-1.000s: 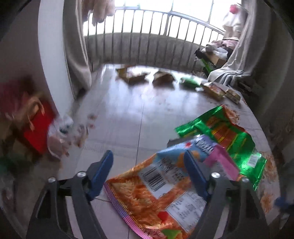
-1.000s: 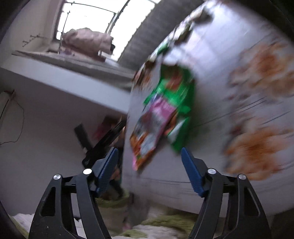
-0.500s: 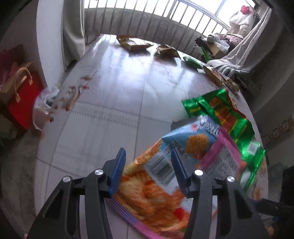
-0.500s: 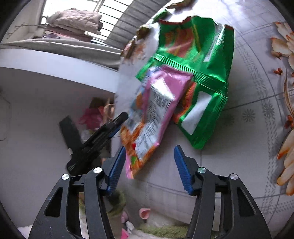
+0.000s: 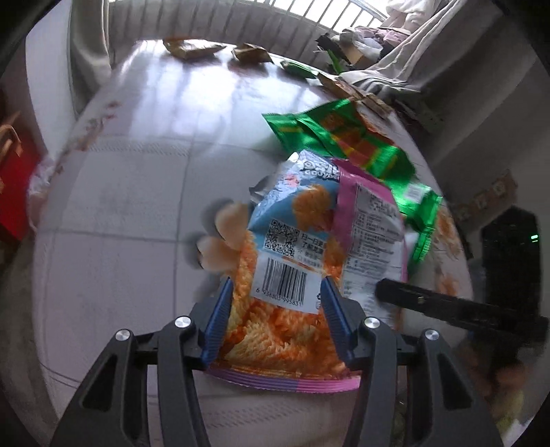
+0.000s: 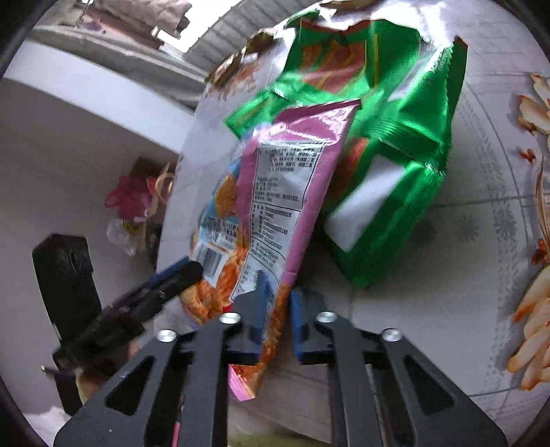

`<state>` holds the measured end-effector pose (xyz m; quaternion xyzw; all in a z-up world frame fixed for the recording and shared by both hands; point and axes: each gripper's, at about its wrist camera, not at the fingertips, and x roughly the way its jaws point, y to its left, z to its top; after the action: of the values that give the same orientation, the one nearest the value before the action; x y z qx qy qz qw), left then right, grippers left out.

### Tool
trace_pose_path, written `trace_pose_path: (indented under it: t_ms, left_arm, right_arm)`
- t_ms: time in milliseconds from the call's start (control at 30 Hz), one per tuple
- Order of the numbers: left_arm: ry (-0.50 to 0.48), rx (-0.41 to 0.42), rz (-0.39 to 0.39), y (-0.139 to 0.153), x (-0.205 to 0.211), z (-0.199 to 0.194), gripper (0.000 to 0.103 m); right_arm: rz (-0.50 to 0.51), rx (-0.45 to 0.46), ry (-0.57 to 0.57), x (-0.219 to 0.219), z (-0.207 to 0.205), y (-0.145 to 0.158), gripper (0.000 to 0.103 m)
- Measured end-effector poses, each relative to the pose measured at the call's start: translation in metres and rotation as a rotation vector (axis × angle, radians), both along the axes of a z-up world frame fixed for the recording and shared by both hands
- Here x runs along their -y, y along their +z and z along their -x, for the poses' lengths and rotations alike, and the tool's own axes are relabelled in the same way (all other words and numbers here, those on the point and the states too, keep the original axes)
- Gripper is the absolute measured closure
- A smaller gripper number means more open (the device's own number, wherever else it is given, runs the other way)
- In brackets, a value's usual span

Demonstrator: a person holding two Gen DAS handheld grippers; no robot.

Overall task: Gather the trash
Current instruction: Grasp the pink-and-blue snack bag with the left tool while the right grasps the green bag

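Left wrist view, nearest first: left gripper (image 5: 275, 306) points down at the tiled floor (image 5: 137, 206), its blue pads either side of the orange snack wrapper (image 5: 275, 319); jaws about half apart, pads at the wrapper's two edges, and whether they press on it I cannot tell; they closed in earlier in the last second. Wrapper's sealed pink-purple hem sits just under the fingers, barcode label between them. Black finger of the right gripper (image 5: 447, 302) enters from the right edge, tip touching the wrapper's right side. Beyond, the pink flap of the same wrapper, then a green foil bag (image 5: 343, 137) lying partly under it. Farther off, more flattened packets (image 5: 192, 48) on the floor near a railing (image 5: 240, 20), a curtain (image 5: 89, 51) at left, piled cloth (image 5: 395, 62) at right. Right wrist view: right gripper (image 6: 276, 309) jaws have just been closing and now stand nearly together, pinching the orange snack wrapper's (image 6: 271, 213) lower edge between the blue pads. Left gripper's (image 6: 172, 275) dark finger touches the wrapper's left side near the barcode. Green foil bag (image 6: 395, 137) lies behind, overlapped by the wrapper. Floral floor tiles (image 6: 529, 309) at right; red bag (image 6: 134, 199) and clutter beyond at left
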<state>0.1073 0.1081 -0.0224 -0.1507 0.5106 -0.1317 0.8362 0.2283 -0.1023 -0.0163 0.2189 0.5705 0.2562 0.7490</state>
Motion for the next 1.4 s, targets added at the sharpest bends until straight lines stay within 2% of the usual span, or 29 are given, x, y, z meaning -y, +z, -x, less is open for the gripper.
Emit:
trace_pose_path:
  t_ms: [167,233,333,400,433,500,567,800,900,1000,1133,1200,1267,1400]
  left_arm:
    - [-0.001,-0.005,0.010,0.000,0.002,0.000,0.051]
    - [0.004,-0.014,0.042,0.000,0.002,-0.002,0.046]
    - [0.007,-0.021,0.064,0.000,0.004,-0.005,0.038]
    - [0.002,-0.031,0.063,0.001,0.007,-0.010,0.037]
    - [-0.003,-0.037,0.077,0.001,0.007,-0.011,0.037]
    - [-0.015,-0.068,0.166,-0.001,0.007,-0.014,0.036]
    - [-0.001,-0.083,0.207,-0.002,0.005,-0.016,0.035]
    - [-0.066,-0.074,0.246,-0.002,0.007,-0.018,0.031]
    - [-0.074,-0.066,0.345,-0.002,0.003,-0.021,0.031]
    - [-0.107,0.008,0.471,0.002,-0.001,-0.018,0.031]
    - [-0.161,0.058,0.595,0.008,-0.004,-0.021,0.030]
    - [-0.172,0.058,0.617,0.008,-0.005,-0.024,0.030]
    - [-0.166,0.040,0.594,0.005,-0.006,-0.029,0.030]
    - [-0.166,0.004,0.609,-0.003,-0.007,-0.034,0.030]
  right_arm:
    - [0.016,0.008,0.043,0.010,0.009,0.003,0.099]
    - [0.004,-0.001,0.044,0.012,0.008,0.001,0.100]
    - [-0.068,-0.052,0.024,0.025,0.009,-0.004,0.100]
    - [-0.124,-0.088,0.010,0.033,0.008,-0.010,0.101]
    - [-0.154,-0.109,0.004,0.036,0.007,-0.014,0.102]
    - [-0.196,-0.143,-0.003,0.040,0.005,-0.019,0.102]
    - [-0.226,-0.169,-0.006,0.044,0.005,-0.023,0.102]
    - [-0.337,-0.229,0.003,0.055,0.010,-0.038,0.103]
    - [-0.388,-0.249,0.005,0.059,0.011,-0.044,0.103]
    - [-0.374,-0.240,0.024,0.062,0.011,-0.043,0.103]
    - [-0.427,-0.223,0.065,0.063,0.010,-0.043,0.103]
    - [-0.490,-0.207,0.081,0.065,0.012,-0.044,0.102]
    - [-0.563,-0.183,0.095,0.067,0.016,-0.041,0.102]
    - [-0.646,-0.111,0.129,0.078,0.025,-0.024,0.102]
